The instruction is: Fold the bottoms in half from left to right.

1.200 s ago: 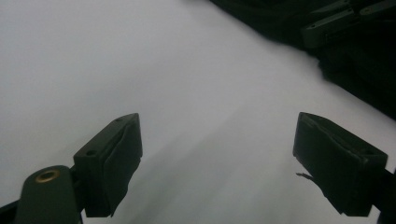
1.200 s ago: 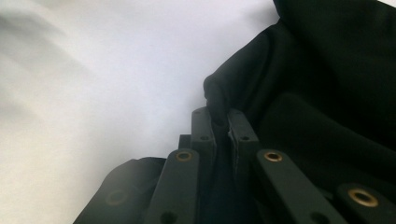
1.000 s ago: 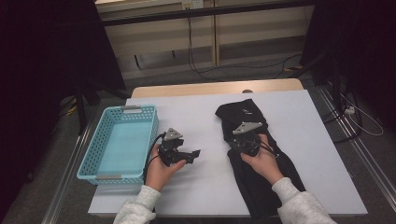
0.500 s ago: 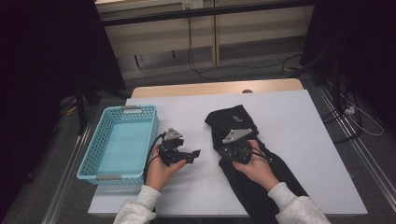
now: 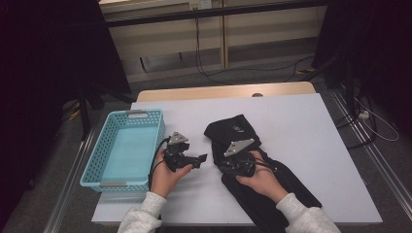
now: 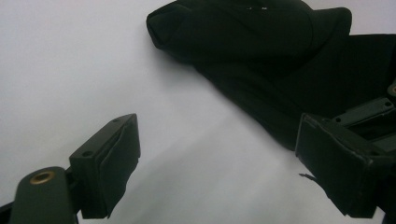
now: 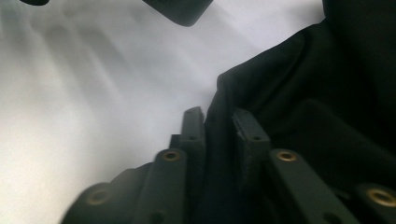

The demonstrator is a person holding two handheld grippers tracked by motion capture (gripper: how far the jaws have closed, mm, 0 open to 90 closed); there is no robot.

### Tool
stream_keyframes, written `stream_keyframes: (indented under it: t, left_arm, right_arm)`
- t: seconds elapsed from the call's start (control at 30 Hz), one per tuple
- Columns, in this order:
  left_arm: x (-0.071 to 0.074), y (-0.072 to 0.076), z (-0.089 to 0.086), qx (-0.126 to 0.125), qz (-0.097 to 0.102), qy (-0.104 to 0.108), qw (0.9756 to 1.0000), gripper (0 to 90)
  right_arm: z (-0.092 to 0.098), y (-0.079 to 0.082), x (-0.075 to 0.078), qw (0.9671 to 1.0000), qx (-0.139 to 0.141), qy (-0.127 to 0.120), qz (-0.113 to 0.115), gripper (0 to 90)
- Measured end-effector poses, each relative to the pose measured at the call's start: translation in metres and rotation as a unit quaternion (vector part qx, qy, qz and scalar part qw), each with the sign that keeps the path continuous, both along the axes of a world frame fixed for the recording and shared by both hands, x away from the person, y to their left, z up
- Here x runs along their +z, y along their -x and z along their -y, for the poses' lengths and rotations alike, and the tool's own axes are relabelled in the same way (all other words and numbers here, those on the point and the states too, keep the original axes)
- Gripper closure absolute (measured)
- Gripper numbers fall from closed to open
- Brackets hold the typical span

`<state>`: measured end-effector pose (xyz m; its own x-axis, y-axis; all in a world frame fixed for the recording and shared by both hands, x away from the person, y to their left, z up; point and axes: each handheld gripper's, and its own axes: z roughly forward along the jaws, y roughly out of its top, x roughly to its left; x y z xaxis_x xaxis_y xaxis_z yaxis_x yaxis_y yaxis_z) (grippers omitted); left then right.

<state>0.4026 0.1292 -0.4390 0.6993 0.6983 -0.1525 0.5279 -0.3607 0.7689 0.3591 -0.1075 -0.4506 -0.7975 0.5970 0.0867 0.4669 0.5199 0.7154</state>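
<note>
We see the black folded fabric garment (image 5: pixel 252 160) lying toward the white table's (image 5: pixel 311 126) near right edge. Right hand-held gripper (image 7: pixel 219 133) has a fabric fold between its jaws, which have just been opening. Left hand-held gripper (image 6: pixel 219 158) sits with jaws wide apart over bare table beside the light-blue plastic mesh basket (image 5: pixel 127 148).

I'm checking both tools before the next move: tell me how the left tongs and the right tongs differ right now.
The left tongs stand wide open over bare white table; the right tongs are narrow, with a fold of the black garment between their jaws, which have just been opening. The left tongs touch nothing, while the right tongs rest on the garment. Both are black, hand-held and carry a grey plate.
</note>
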Motion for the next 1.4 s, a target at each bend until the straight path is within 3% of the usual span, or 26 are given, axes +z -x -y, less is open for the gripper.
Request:
stream_keyframes:
  t: [0.1,0.17,0.27,0.43,0.5,0.77,0.97,1.1,1.23,1.4]
  left_arm:
    - [-0.001,-0.001,-0.001,0.001,-0.001,0.001,1.0,13.9]
    - [-0.001,-0.001,-0.001,0.0,-0.003,0.001,1.0,13.9]
    - [0.0,-0.002,-0.001,-0.002,-0.001,0.001,1.0,13.6]
    - [0.001,-0.002,-0.001,-0.002,0.004,0.001,1.0,13.5]
    - [0.001,-0.002,0.0,-0.004,0.004,0.0,1.0,13.7]
    - [0.0,-0.005,0.003,-0.005,0.002,0.002,1.0,13.7]
    - [0.002,-0.006,0.002,-0.007,0.004,0.0,1.0,13.7]
    - [0.003,-0.006,0.002,-0.004,0.005,0.001,1.0,13.8]
    - [0.004,-0.006,0.001,-0.005,0.007,0.002,1.0,14.0]
    - [0.004,-0.006,0.001,-0.005,0.005,0.004,1.0,14.0]
  right_arm:
    - [0.005,0.0,0.005,0.9997,-0.012,-0.023,-0.004,65.0]
    - [0.01,0.001,0.011,0.9992,-0.024,-0.031,0.005,55.1]
    - [0.018,0.002,0.018,0.9983,-0.04,-0.038,0.017,48.4]
    - [0.041,0.006,0.022,0.9962,-0.075,-0.032,0.032,39.2]
    - [0.051,0.009,0.018,0.9957,-0.085,-0.025,0.028,36.9]
    - [0.08,0.018,0.021,0.9905,-0.13,-0.014,0.041,32.0]
    - [0.108,0.025,0.017,0.9831,-0.18,-0.012,0.032,27.7]
    - [0.124,0.029,0.014,0.9744,-0.222,0.009,0.033,24.8]
    - [0.137,0.032,0.013,0.9711,-0.237,0.003,0.026,26.5]
    - [0.148,0.035,0.009,0.9702,-0.242,-0.004,0.011,29.7]
